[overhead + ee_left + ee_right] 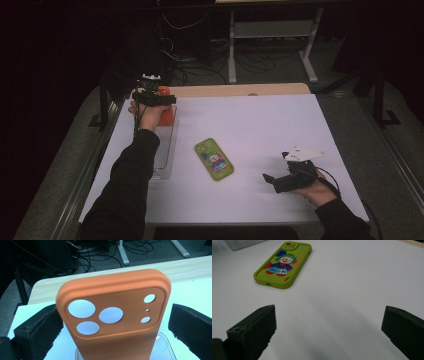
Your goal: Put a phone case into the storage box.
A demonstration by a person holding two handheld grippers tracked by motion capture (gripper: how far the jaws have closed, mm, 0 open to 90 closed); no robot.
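An orange phone case [120, 340] stands upright with its camera cut-outs facing me, its lower end in a clear plastic tray [163, 340] at the table's far left. My left gripper [113, 312] is open, a jaw on each side of the case, and a narrow gap shows at the right jaw. From above, the left gripper [167, 100] is level over the orange case [169, 116] and the tray [167, 150]. A green phone case [214, 159] printed with a clown lies flat mid-table. My right gripper [275, 166] rests at the front right, open and empty. It points at the green case [283, 263].
The white tabletop [260, 125] has a wooden strip [240, 90] along its far edge. Beyond it are cables and desk legs [232, 50] on a dark floor. A corner of the tray [242, 243] shows in the right gripper view.
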